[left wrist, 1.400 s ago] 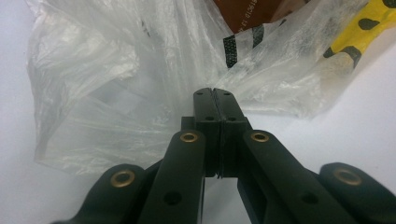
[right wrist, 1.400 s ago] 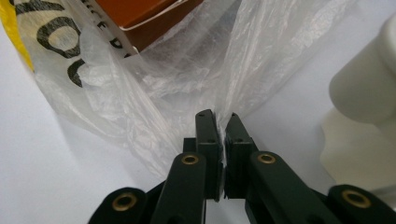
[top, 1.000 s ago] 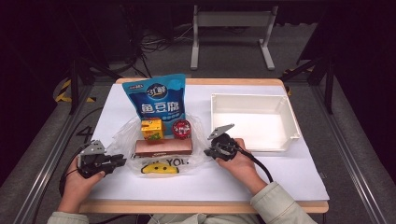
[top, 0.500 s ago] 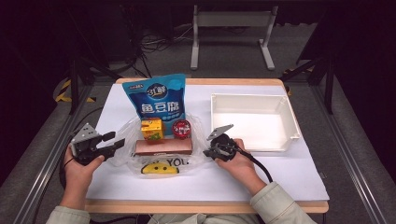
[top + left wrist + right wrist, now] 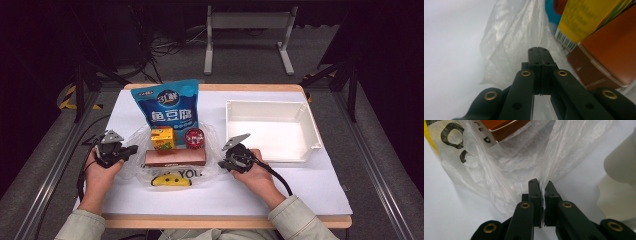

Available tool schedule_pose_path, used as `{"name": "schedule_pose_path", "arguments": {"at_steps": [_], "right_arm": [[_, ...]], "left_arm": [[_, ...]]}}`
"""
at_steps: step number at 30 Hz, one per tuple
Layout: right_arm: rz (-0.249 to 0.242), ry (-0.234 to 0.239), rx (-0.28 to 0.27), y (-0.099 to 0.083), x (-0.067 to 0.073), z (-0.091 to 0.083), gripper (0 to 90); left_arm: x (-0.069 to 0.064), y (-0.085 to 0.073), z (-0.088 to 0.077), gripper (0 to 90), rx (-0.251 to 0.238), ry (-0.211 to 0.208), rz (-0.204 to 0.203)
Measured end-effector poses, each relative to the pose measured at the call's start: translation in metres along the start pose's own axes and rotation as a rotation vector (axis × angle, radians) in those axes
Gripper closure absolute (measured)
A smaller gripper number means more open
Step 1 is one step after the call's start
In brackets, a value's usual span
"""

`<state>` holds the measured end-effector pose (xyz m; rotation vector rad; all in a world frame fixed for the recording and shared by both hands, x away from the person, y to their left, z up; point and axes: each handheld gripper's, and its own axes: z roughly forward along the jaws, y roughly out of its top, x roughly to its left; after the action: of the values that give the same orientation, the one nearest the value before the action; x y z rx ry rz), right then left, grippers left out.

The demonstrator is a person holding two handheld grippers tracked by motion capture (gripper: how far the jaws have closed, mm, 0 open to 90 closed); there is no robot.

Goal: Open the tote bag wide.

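A clear plastic bag [image 5: 131, 172] with a yellow smile print lies at the table's middle. In it are a brown box [image 5: 175, 157], a yellow carton [image 5: 162, 138] and a red round can [image 5: 194, 138]. A blue pouch [image 5: 171, 111] stands behind them. My left gripper [image 5: 131, 150] is at the bag's left edge. Its jaws have just been closing, and in the left gripper view the gripper [image 5: 538, 48] is shut, with the bag's film [image 5: 511, 37] pinched at its tip. My right gripper [image 5: 222, 164] is at the bag's right edge; the right gripper view shows it [image 5: 541, 182] shut on the film [image 5: 511, 162].
A white tray [image 5: 265, 103] stands empty at the right, just past my right hand, and its wall [image 5: 621, 162] is close by in the right gripper view. White paper covers the tabletop. The yellow carton [image 5: 584, 20] and brown box [image 5: 609, 55] lie right of my left jaws.
My left hand has moved away from the table's near edge and rightward to the bag's left edge. Its jaws stood open half a second ago and are now shut. The right hand has kept still.
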<state>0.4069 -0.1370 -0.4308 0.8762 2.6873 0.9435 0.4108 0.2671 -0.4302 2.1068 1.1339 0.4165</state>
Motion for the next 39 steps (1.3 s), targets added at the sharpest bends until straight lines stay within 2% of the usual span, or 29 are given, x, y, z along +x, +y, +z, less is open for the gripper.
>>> {"name": "schedule_pose_path", "arguments": {"at_steps": [3,5,12,14,21,23,27,28,30,32,33,39], "right_arm": [[0.001,0.005,0.012,0.000,0.000,0.000,87.1],[0.003,0.005,0.019,-0.001,0.000,0.000,87.0],[0.019,0.009,0.021,-0.005,0.000,-0.003,87.0],[0.021,0.008,0.021,-0.006,0.000,-0.004,86.6],[0.033,0.014,-0.006,-0.007,-0.003,-0.015,82.7],[0.031,0.021,-0.028,-0.005,-0.003,-0.019,77.5],[-0.001,0.032,-0.117,0.000,0.000,-0.031,59.3],[-0.001,0.032,-0.117,0.000,0.000,-0.031,59.3],[-0.031,0.028,-0.171,0.002,0.003,-0.036,52.3],[-0.035,0.025,-0.204,0.004,0.004,-0.041,48.9],[-0.031,0.036,-0.241,0.006,0.004,-0.046,46.5],[-0.037,0.051,-0.327,0.011,0.004,-0.065,42.9]], "left_arm": [[0.000,-0.005,0.011,90.0,0.053,0.016,0.014],[0.000,-0.007,0.016,90.0,0.070,0.031,0.023],[0.003,-0.009,0.016,90.0,0.044,0.020,0.000],[0.003,-0.010,0.013,88.7,0.009,0.012,-0.002],[0.003,-0.012,-0.013,69.0,-0.126,-0.037,-0.036],[0.002,-0.013,-0.019,66.0,-0.155,-0.055,-0.038],[-0.002,-0.014,-0.028,59.4,-0.185,-0.074,-0.015],[-0.002,-0.014,-0.028,58.6,-0.185,-0.074,-0.015],[-0.005,-0.015,-0.032,57.7,-0.208,-0.089,-0.011],[-0.008,-0.015,-0.036,56.8,-0.226,-0.094,-0.006],[-0.010,-0.015,-0.039,55.8,-0.234,-0.099,-0.001],[-0.013,-0.015,-0.046,50.6,-0.267,-0.111,-0.010]]}}
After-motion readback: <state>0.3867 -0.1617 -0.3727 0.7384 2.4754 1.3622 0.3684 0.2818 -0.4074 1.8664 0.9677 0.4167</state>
